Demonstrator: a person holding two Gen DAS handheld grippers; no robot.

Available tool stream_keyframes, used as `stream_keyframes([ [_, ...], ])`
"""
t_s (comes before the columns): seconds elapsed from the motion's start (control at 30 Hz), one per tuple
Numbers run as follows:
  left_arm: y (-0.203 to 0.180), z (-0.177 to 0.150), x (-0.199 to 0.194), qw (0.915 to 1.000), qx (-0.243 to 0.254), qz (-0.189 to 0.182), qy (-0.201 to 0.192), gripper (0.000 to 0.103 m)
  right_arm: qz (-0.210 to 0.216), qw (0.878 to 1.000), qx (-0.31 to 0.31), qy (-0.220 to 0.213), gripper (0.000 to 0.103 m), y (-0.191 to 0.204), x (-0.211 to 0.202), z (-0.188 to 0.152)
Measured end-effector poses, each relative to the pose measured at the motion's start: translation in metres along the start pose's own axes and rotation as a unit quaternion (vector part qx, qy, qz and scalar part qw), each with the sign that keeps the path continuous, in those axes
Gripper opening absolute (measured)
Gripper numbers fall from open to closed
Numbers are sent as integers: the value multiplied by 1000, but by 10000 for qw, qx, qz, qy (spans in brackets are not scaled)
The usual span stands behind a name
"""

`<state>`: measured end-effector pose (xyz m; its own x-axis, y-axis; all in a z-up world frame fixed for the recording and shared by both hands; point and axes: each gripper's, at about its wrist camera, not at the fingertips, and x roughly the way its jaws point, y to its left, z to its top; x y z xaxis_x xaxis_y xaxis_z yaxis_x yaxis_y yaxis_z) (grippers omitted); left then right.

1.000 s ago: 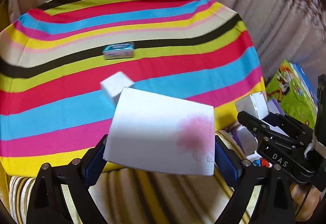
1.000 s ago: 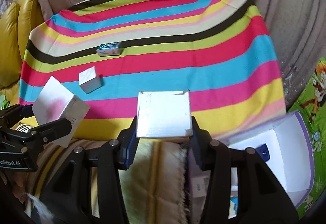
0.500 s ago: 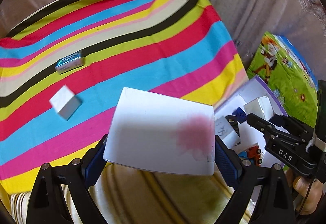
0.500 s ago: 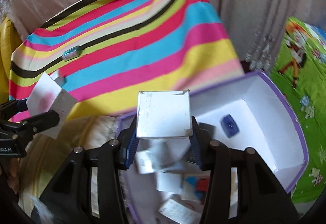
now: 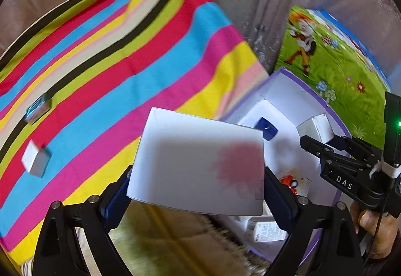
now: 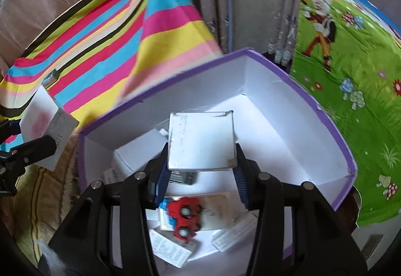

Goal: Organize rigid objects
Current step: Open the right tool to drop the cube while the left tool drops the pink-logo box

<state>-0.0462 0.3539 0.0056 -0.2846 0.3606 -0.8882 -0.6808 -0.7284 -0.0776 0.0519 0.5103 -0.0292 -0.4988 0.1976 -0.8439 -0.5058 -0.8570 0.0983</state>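
The big purple-rimmed box point(image 6: 333, 125) fills the right wrist view, white inside and already holding plenty: a red toy car point(image 6: 185, 218) at the near end, several printed cartons point(image 6: 170, 248) around it, a white carton point(image 6: 140, 150) against the left wall and, seen from the left wrist, a small dark blue piece point(image 5: 267, 126) on the floor of it. So a good share of the sorting looks done. To the left lies the striped cloth point(image 5: 125, 63), and it is not cleared yet: a small white cube point(image 5: 36, 159) and a little teal tin point(image 5: 38, 108) sit on it, well apart from the box

Both hands come in loaded. The left gripper point(image 5: 198, 190) has its jaws spread wide, clamped on either side of a large white box with a pink blotch point(image 5: 198, 163), which hangs over the near left edge of the purple-rimmed box, not yet inside it. The right gripper point(image 6: 200, 175) has its jaws drawn in to a middling width, pinching a small square white box point(image 6: 201, 140) directly above the open interior, clear of the contents below

By the look of it, two drops are due next, the right one closer to release, then at least two more fetches from the cloth
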Motion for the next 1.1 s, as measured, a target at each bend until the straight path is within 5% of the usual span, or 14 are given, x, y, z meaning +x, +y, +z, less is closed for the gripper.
stream_keyframes([
  [0.4, -55, 14, 18, 9979, 578, -286, 94, 95, -215, 9989, 401, 78, 50, -44, 4, -9],
  [0.63, -67, 20, 21, 9946, 502, -913, -23, 103, -198, 9986, 477, 143, 50, -50, 6, -11],
  [0.9, -56, 23, 21, 9941, 77, -1071, -118, 103, -130, 9986, 505, 118, 71, -48, 4, -11],
  [1.1, -51, 24, 5, 9915, 146, -1170, -549, 103, -158, 9988, 437, 127, 73, -44, 3, -11],
])
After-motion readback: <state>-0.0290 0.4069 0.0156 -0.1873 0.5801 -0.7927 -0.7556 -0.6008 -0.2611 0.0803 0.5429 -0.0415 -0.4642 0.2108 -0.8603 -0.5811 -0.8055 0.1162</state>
